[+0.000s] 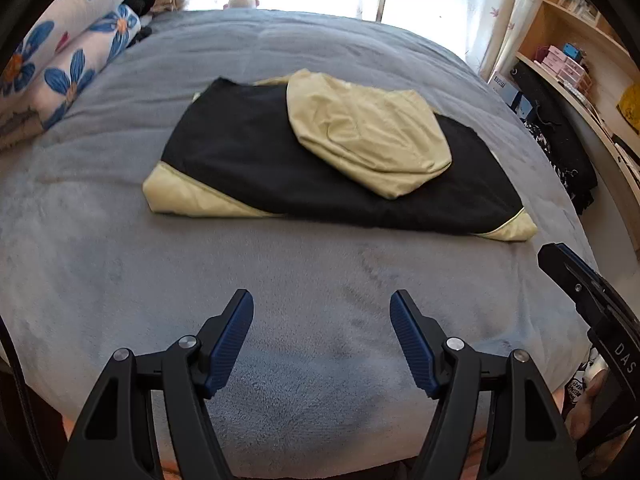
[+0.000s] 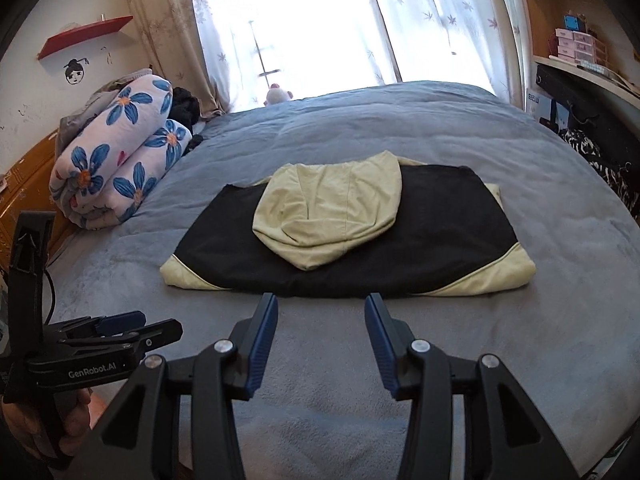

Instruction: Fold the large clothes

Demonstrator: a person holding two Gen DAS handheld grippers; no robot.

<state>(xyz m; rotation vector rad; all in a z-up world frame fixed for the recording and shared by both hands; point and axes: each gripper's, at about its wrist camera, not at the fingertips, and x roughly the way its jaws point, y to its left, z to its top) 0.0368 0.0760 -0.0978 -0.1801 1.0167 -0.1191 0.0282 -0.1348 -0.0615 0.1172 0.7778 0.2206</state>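
Observation:
A black and pale yellow hooded garment (image 1: 304, 168) lies folded into a flat rectangle on the grey bed cover (image 1: 280, 280), its yellow hood (image 1: 368, 136) laid on top. It also shows in the right wrist view (image 2: 344, 256), with the hood (image 2: 328, 212) on top. My left gripper (image 1: 322, 312) is open and empty, above the bed cover short of the garment's near edge. My right gripper (image 2: 322, 312) is open and empty, its tips just short of the garment's near edge. The right gripper's body (image 1: 592, 300) shows at the left view's right edge.
A rolled floral quilt (image 2: 120, 168) lies at the bed's left side. A window with sheer curtains (image 2: 320, 24) stands behind the bed. Shelves and a desk with boxes (image 2: 576, 48) are on the right. The left gripper's body (image 2: 96, 352) shows at lower left.

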